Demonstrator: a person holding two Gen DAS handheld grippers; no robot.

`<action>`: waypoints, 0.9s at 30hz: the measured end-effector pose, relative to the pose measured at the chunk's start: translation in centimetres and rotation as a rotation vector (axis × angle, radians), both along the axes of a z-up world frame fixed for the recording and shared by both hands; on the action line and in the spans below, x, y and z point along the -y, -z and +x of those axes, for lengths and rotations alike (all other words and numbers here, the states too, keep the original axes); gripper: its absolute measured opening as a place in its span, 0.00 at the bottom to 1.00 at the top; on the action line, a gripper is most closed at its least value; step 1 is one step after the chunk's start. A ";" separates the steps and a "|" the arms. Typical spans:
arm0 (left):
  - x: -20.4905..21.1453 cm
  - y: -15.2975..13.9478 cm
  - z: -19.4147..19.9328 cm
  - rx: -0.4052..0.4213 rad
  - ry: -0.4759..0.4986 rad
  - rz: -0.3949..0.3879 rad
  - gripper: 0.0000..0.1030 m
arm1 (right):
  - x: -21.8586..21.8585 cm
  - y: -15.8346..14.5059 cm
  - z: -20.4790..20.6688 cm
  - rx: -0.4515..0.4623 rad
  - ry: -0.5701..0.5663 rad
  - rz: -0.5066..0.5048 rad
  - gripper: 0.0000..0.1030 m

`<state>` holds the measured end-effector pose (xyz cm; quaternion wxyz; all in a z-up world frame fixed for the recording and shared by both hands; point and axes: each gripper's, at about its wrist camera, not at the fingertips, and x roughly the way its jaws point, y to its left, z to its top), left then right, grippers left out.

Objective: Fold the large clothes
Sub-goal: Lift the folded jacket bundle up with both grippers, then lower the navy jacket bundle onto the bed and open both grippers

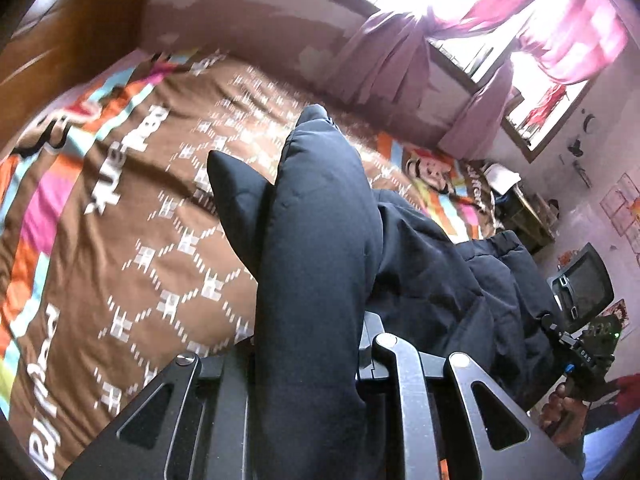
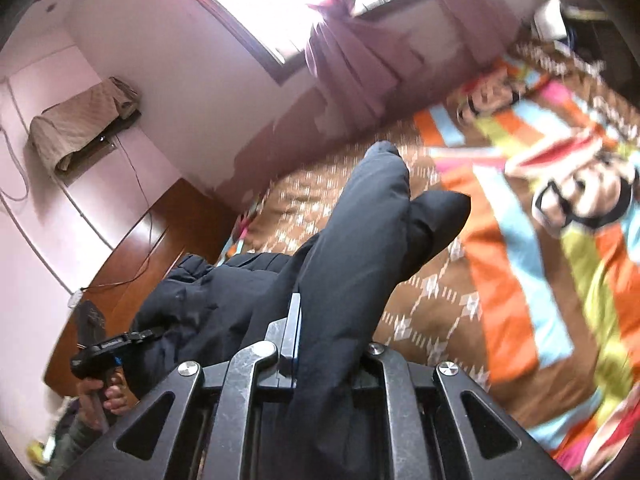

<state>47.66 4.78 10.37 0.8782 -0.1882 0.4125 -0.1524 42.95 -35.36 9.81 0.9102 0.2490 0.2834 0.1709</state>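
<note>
A large dark navy padded jacket [image 1: 320, 248] hangs above the bed, held up between both grippers. My left gripper [image 1: 316, 360] is shut on one thick edge of the jacket, which sticks out forward past the hidden fingertips. My right gripper [image 2: 320, 344] is shut on another edge of the same jacket [image 2: 352, 256]. The rest of the jacket sags between the two grippers. The right gripper shows at the far right of the left wrist view [image 1: 576, 352], and the left gripper at the lower left of the right wrist view [image 2: 108, 348].
The bed below has a brown patterned blanket [image 1: 132, 248] with bright stripes and cartoon monkey faces [image 2: 584, 196]. A wooden headboard [image 1: 68, 44] stands at one end. Windows with pink curtains [image 1: 400, 60] line the far wall. A small table [image 1: 528, 212] and a monitor [image 1: 584, 284] stand by the bed's end.
</note>
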 end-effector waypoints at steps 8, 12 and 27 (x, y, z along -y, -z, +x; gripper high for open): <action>2.5 5.3 4.9 0.016 -0.071 -0.012 0.15 | 1.8 4.8 4.3 -0.001 0.090 -0.083 0.12; 3.2 10.5 6.3 -0.087 -0.096 0.019 0.15 | 3.0 10.1 5.3 -0.105 0.140 -0.122 0.12; 3.3 14.4 5.0 -0.151 -0.113 0.185 0.33 | 3.9 12.7 3.1 -0.141 0.216 -0.261 0.71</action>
